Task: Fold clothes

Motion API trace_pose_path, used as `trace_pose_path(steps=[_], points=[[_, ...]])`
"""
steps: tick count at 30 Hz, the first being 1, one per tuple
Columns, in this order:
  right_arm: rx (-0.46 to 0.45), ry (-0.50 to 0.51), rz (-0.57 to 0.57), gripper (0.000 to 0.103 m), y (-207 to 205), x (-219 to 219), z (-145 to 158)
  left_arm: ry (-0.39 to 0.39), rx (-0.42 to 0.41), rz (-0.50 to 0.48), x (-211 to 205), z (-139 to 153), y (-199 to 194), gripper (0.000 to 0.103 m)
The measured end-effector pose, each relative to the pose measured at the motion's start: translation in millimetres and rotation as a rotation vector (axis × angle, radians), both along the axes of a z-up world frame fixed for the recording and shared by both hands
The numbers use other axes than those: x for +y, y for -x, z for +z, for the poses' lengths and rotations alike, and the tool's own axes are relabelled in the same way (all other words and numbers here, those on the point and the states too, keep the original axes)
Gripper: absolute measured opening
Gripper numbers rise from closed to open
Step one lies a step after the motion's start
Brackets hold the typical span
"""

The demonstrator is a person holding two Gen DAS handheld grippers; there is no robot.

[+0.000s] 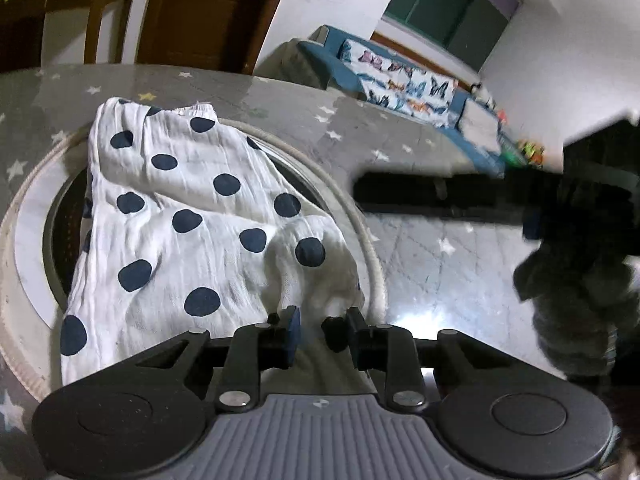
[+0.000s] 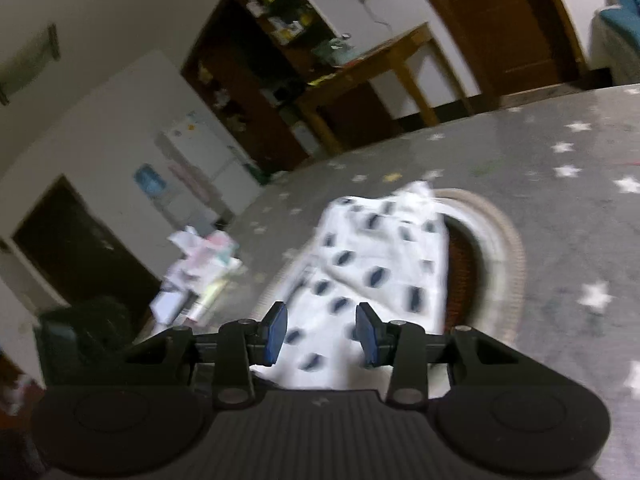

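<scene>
A white garment with dark blue dots (image 1: pixel 192 216) hangs out of a round basket (image 1: pixel 24 240) on the star-patterned grey surface. My left gripper (image 1: pixel 320 330) is shut on the garment's near edge, with cloth pinched between its blue pads. The other gripper's black body (image 1: pixel 580 220) shows at the right of the left wrist view. In the blurred right wrist view the same dotted garment (image 2: pixel 376 264) drapes over the basket (image 2: pixel 504 248). My right gripper (image 2: pixel 322 334) is open just above the cloth, holding nothing.
A pile of folded pale clothes (image 2: pixel 200 272) lies on the surface left of the basket. A blue sofa with a butterfly blanket (image 1: pixel 404 80) stands behind. A wooden table (image 2: pixel 384 68) and shelves stand further back.
</scene>
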State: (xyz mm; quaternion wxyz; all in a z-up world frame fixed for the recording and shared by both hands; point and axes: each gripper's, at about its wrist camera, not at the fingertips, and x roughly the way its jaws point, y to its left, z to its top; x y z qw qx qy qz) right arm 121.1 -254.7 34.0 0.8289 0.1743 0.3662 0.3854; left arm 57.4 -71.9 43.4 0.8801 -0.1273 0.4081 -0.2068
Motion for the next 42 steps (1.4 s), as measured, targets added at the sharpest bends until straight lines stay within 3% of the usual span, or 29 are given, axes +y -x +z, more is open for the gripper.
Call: trace_pose_path(steps=[7,15,18,20,23,29,35,42], points=[[0.069,0.046,-0.02,0.039,10.1,-23.4,-30.8,0.126,0.055,0.04,22.4,-10.9,-5.6,0.029],[0.094,0.003,-0.005,0.039,12.0,-14.7,-47.3,0.162,0.055,0.042,31.6,-10.2,-7.0,0.027],[0.096,0.003,-0.001,0.033,13.0,-10.3,-47.8,0.163,0.026,0.042,37.3,-2.2,1.3,0.028],[0.094,0.009,-0.001,0.015,14.1,-8.1,-47.3,0.152,0.009,0.042,40.0,2.0,8.6,0.028],[0.074,0.038,-0.017,0.008,17.3,-7.8,-42.2,0.114,-0.004,0.027,39.4,4.0,21.2,0.029],[-0.043,0.186,-0.066,0.006,34.2,-5.4,-14.1,-0.036,-0.034,-0.039,26.6,-0.4,51.7,0.029],[-0.037,0.335,-0.093,0.008,38.2,4.5,-24.8,-0.16,-0.109,-0.108,16.0,2.7,79.5,0.03],[-0.149,0.337,-0.083,0.012,53.0,11.3,5.6,-0.174,-0.21,-0.186,0.4,21.1,107.3,0.03]])
